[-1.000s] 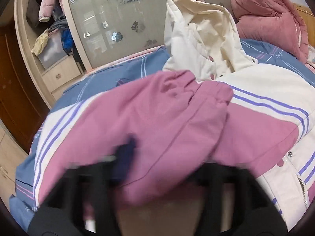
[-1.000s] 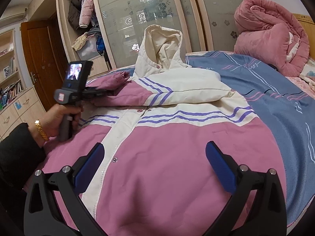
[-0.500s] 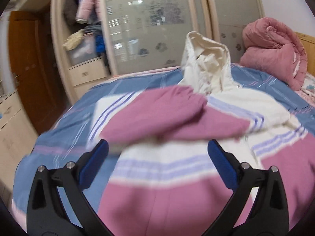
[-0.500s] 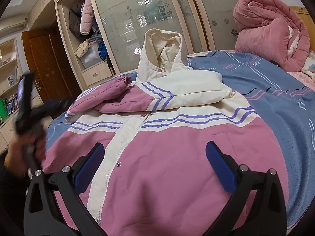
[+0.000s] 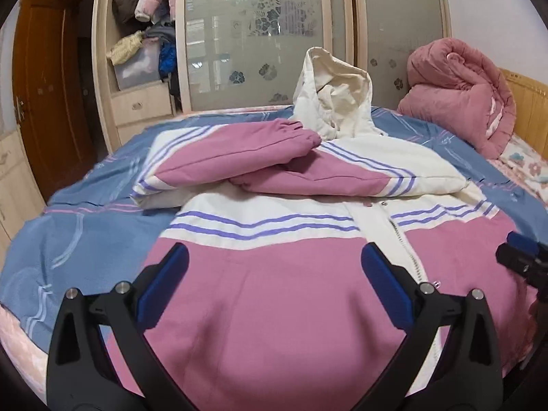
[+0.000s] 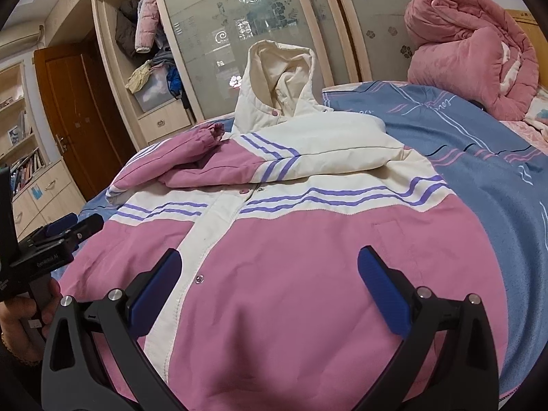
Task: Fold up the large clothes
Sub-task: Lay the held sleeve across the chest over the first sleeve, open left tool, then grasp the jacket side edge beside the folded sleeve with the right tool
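Note:
A large pink and cream hooded jacket (image 5: 274, 274) (image 6: 308, 257) lies face up on the bed, its hood (image 5: 332, 102) (image 6: 277, 85) standing up at the far end. Both sleeves (image 5: 239, 154) (image 6: 191, 164) are folded across the chest, the left one lying on top. My left gripper (image 5: 274, 281) hovers open over the jacket's lower left part with nothing between its fingers. My right gripper (image 6: 269, 287) is open over the lower right part, also empty. The left gripper's tip (image 6: 68, 226) shows at the left edge of the right wrist view, held in a hand (image 6: 24, 325).
The bed has a blue striped cover (image 5: 85, 233) (image 6: 479, 157). A rolled pink quilt (image 5: 462, 96) (image 6: 479, 51) sits at the far right by the wooden headboard (image 5: 527, 102). Behind the bed stand a glass-doored wardrobe (image 5: 267, 34), an open shelf with clothes (image 5: 144, 44), and a brown door (image 5: 44, 85).
The left gripper let go of the pink sleeve, left it folded across the chest, and drew back toward the near left side of the jacket. The right gripper stayed still.

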Demonstrator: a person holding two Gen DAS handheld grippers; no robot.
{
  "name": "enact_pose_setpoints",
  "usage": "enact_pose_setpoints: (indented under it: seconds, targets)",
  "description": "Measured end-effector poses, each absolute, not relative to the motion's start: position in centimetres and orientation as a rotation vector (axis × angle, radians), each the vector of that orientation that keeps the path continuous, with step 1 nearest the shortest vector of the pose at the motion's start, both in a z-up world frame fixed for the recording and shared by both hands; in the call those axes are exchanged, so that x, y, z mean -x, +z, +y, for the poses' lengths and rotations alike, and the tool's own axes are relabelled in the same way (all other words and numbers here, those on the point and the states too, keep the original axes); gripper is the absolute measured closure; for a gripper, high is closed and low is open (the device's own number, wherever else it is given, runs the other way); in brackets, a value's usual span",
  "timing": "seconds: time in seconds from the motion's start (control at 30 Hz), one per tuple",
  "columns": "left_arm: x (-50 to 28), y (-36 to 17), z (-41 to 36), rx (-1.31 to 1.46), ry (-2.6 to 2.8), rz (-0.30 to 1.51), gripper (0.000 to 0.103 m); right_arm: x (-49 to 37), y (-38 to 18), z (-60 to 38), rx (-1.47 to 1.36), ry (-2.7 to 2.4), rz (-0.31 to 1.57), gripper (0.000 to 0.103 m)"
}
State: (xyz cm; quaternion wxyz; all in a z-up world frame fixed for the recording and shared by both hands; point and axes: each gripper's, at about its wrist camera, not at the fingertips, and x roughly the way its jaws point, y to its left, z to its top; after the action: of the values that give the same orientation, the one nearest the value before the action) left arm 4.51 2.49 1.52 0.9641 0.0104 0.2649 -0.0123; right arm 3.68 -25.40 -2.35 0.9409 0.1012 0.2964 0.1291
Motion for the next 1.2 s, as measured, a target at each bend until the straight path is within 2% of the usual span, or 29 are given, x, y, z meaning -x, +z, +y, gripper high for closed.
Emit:
enact_pose_setpoints:
  seconds: [0.17,0.3,0.5,0.73,0.87,0.97,1.07,1.13,1.2]
  targets:
    - [-5.5,1.3,2.7,0.019,-0.042,0.561,0.002,-5.7,-0.2,-24.7,-0.285,0.330,0.634,0.001]
    - [-6.1,1.2,3.1,0.040,-0.051,0.568,0.002,-10.3,2.5,-22.8,-0.450,0.473,0.682,0.002]
    - [-6.7,0.9,4.0,0.071,-0.068,0.586,0.002,-20.7,3.4,-18.5,-0.656,0.647,0.889,0.026]
    - [-7.3,0.7,4.9,0.078,-0.058,0.589,0.002,-28.8,0.8,-14.9,-0.784,0.594,1.016,0.026]
    - [-7.7,0.8,5.5,0.088,-0.053,0.582,0.002,-31.0,-1.2,-14.3,-0.829,0.532,1.054,0.035]
    - [-8.1,0.8,5.9,0.093,-0.037,0.573,0.002,-32.1,-2.5,-13.7,-0.858,0.498,1.069,0.045]
    - [-8.6,0.9,6.2,0.109,-0.040,0.576,0.002,-32.9,-3.0,-12.6,-0.816,0.467,1.081,0.050]
    - [-8.6,1.0,6.2,0.111,-0.043,0.568,0.002,-33.4,-3.5,-12.2,-0.809,0.462,1.091,0.058]
    - [-8.7,1.0,6.3,0.111,-0.043,0.567,0.002,-33.7,-3.5,-11.9,-0.774,0.444,1.070,0.074]
